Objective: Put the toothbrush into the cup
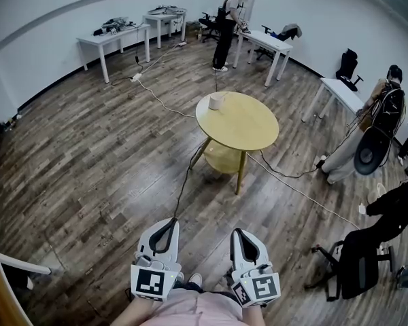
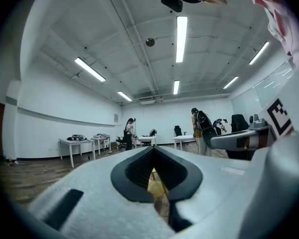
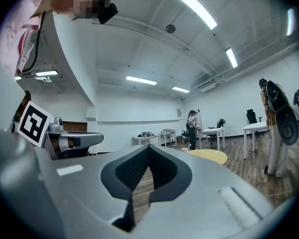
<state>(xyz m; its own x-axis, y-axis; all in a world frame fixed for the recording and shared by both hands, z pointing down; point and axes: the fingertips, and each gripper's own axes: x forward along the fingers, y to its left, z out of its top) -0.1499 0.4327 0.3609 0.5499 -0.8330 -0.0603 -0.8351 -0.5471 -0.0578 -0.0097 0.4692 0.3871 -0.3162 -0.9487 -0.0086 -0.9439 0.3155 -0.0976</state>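
A white cup (image 1: 217, 101) stands at the far left rim of a round yellow table (image 1: 241, 124) in the middle of the room. I see no toothbrush in any view. My left gripper (image 1: 168, 223) and right gripper (image 1: 239, 233) are side by side at the bottom of the head view, close to the person's body and well short of the table. Both point level toward it. The left gripper (image 2: 153, 151) has its jaws together with nothing between them. The right gripper (image 3: 148, 149) is shut and empty too. The yellow table (image 3: 209, 156) shows ahead of the right jaws.
A cable (image 1: 183, 182) runs over the wooden floor from the table toward me. White desks (image 1: 112, 39) line the far wall, and a person (image 1: 226, 26) stands by one. A black office chair (image 1: 357, 257) is at my right, another person (image 1: 374, 131) beyond it.
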